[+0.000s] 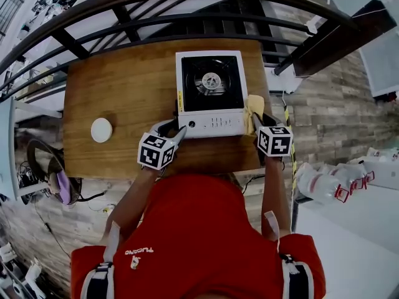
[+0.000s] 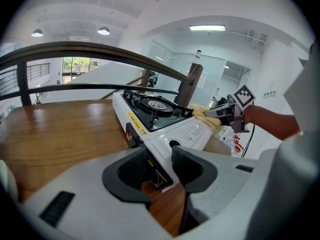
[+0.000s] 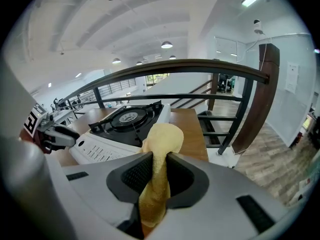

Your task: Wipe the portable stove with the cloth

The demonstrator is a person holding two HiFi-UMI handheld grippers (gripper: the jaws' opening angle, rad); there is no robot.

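Wooden table (image 1: 118, 86) carries the portable stove (image 1: 210, 92) towards its right side. Left claw (image 2: 160, 160): the jaws straddle the stove's near-left corner and appear clamped on it, steadying the unit. Right claw (image 3: 159, 166): clenched on the yellow cloth (image 3: 162, 139), which lies against the stove's near-right edge. Progress: cloth in position; top plate, burner and front panel are judged not yet wiped.
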